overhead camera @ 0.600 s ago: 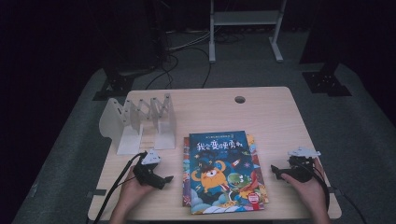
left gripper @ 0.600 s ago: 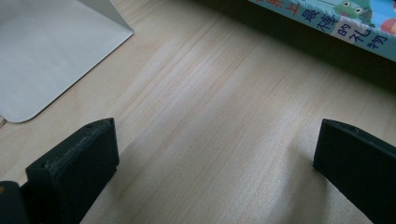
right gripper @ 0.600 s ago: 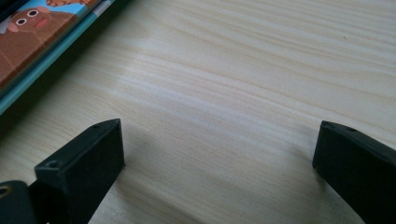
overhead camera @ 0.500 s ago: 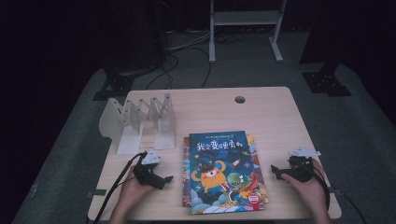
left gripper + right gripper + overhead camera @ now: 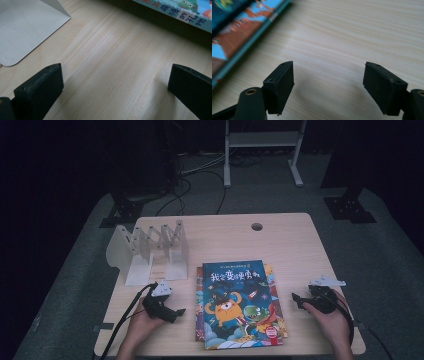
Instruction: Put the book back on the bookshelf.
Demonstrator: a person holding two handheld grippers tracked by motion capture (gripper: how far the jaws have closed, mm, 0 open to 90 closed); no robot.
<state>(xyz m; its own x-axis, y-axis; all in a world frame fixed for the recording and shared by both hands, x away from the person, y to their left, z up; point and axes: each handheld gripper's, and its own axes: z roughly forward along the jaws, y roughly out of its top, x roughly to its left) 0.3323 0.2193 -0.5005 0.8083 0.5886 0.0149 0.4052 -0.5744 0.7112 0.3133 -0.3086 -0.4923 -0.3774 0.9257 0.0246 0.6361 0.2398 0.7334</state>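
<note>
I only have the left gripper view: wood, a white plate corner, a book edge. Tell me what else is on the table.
Observer: The high view shows a white folding book rack at the table's far left, apart from the stack of picture books.
Operator: Report the right gripper.
Observer: Right gripper is open over bare wood, nothing between its fingers, right of the books.
Operator: Give the top cover.
Observer: Blue, with an orange one-eyed monster.

Two books point(image 5: 239, 304), one white rack point(image 5: 150, 251)
</note>
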